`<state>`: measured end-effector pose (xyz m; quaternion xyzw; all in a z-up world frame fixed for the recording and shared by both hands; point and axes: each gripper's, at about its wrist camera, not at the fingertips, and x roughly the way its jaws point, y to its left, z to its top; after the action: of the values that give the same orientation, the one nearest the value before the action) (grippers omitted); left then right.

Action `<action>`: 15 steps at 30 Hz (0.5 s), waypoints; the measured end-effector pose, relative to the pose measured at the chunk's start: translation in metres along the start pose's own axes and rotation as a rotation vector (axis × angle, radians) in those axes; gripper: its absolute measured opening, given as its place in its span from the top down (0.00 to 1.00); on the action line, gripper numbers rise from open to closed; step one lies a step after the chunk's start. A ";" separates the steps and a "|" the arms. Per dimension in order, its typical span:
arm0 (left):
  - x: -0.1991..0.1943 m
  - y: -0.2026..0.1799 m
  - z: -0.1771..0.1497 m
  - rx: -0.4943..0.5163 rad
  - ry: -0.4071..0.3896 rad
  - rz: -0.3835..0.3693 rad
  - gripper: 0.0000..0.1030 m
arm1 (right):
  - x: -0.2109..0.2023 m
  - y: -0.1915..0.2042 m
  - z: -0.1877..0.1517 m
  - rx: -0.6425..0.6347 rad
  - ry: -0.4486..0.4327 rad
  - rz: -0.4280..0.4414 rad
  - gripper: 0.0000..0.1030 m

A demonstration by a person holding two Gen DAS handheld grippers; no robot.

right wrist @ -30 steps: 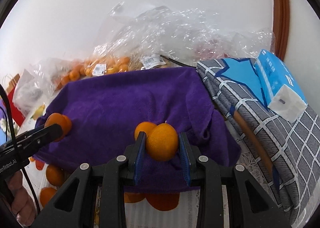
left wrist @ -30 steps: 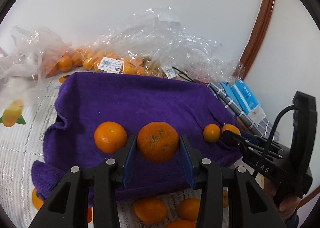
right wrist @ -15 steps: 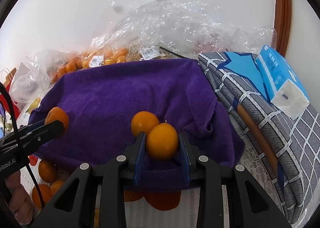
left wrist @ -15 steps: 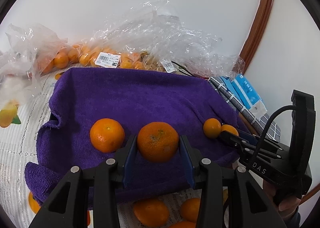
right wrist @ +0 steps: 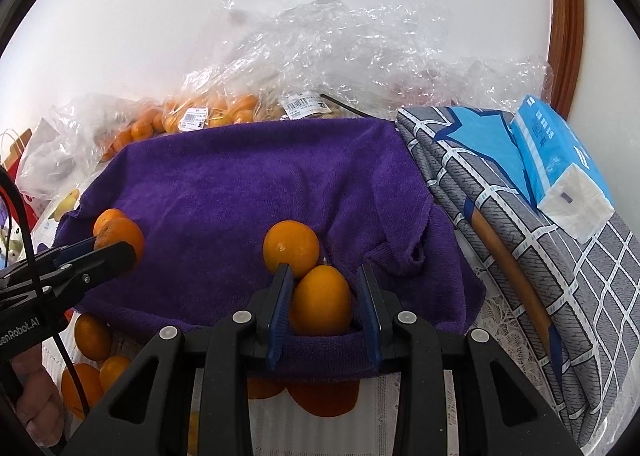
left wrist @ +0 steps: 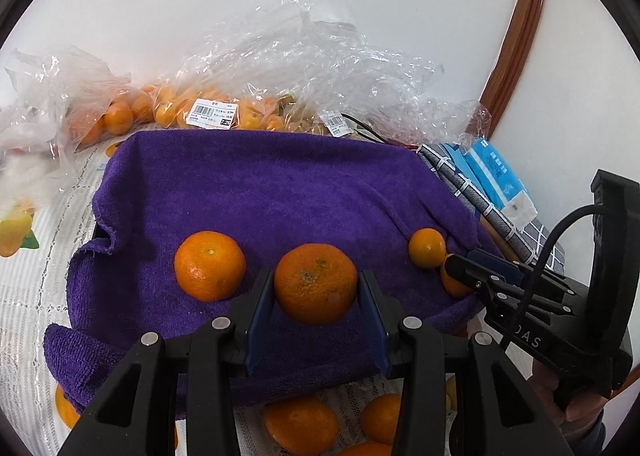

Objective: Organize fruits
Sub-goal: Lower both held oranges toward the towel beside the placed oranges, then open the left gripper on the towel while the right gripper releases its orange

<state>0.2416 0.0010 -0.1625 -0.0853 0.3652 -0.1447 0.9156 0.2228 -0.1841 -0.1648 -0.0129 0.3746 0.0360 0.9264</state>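
Observation:
In the left wrist view my left gripper is shut on a large mandarin, held just above the purple towel. A second large mandarin lies on the towel to its left. In the right wrist view my right gripper is shut on a small oval orange at the towel's near edge. Another small orange lies on the towel, touching it from behind. The right gripper also shows at the right of the left wrist view, beside that small orange.
Clear plastic bags of small oranges lie behind the towel against the wall. Several loose oranges sit on the tablecloth in front. A folded grey and blue cloth with a blue tissue pack lies to the right.

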 end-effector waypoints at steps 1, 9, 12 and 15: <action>0.000 0.000 0.000 0.003 -0.001 0.000 0.61 | 0.000 0.000 0.000 0.000 0.001 0.002 0.68; -0.005 -0.005 0.001 0.024 -0.027 -0.002 0.57 | -0.010 0.000 0.002 0.007 -0.018 0.013 0.51; -0.008 -0.007 0.001 0.032 -0.046 -0.002 0.55 | -0.014 0.002 0.003 0.002 -0.025 0.009 0.48; -0.010 -0.007 0.001 0.029 -0.056 0.005 0.55 | -0.017 0.003 0.003 -0.001 -0.041 -0.005 0.48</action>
<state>0.2336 -0.0025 -0.1536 -0.0752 0.3376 -0.1453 0.9270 0.2123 -0.1822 -0.1503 -0.0134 0.3553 0.0338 0.9340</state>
